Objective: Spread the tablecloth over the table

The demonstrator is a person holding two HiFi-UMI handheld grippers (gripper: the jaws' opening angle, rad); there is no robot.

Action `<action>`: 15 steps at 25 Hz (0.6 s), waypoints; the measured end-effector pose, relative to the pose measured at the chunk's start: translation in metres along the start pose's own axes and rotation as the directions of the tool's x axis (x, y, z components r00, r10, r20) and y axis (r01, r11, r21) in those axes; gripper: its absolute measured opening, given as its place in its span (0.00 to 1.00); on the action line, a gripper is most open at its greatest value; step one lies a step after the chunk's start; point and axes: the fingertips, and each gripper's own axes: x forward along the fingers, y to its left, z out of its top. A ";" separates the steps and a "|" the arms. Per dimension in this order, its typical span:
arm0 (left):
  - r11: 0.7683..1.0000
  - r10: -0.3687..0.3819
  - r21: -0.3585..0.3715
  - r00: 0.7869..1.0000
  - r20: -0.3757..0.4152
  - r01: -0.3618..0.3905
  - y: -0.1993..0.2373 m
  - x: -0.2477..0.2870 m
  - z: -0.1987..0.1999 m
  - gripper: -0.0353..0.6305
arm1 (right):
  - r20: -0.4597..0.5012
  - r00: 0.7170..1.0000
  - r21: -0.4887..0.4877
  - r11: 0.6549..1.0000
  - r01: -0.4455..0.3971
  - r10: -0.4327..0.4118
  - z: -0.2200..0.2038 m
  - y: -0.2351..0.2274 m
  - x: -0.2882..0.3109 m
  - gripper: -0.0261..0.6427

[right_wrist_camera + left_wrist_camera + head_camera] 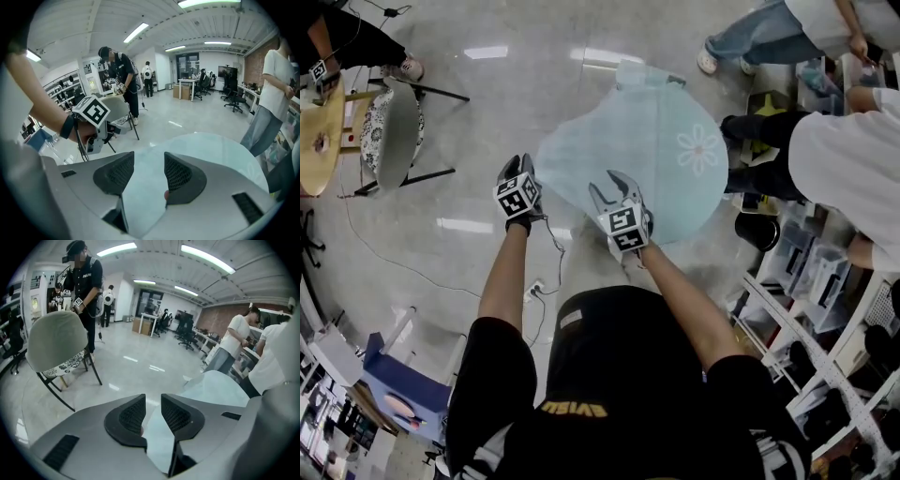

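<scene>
Left gripper (518,166), right gripper (609,187) spread at tablecloth (647,150) (unpinched); chair (389,131) left, people (844,155) right.

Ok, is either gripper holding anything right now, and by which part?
Nothing is held: the left gripper and right gripper both stand open at the tablecloth's near edge.

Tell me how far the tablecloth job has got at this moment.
Done, it seems: the pale blue tablecloth lies spread in a round shape, fully hiding the table beneath. In hand: nothing is gripped. The left gripper is at the cloth's near-left edge and the right gripper is over its near edge, both with jaws apart. Left: the far edge looks bunched and may need smoothing.
</scene>
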 end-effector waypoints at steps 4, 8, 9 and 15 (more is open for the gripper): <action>0.997 -0.074 0.038 0.995 0.068 0.072 -0.059 -0.030 -0.001 0.21 | 0.049 0.998 0.047 0.998 0.036 -0.038 0.014 -0.006 -0.028 0.33; 0.967 -0.236 0.132 0.959 0.160 0.216 -0.150 -0.094 0.011 0.21 | 0.159 0.984 0.058 0.996 0.067 -0.075 0.033 -0.016 -0.089 0.31; 0.954 -0.282 0.160 0.942 0.181 0.255 -0.173 -0.115 0.013 0.21 | 0.187 0.979 0.044 0.996 0.080 -0.087 0.033 -0.020 -0.109 0.30; 0.852 -0.471 0.373 0.848 0.242 0.366 -0.283 -0.226 0.002 0.23 | 0.340 0.933 -0.037 0.989 0.142 -0.121 0.037 -0.027 -0.241 0.18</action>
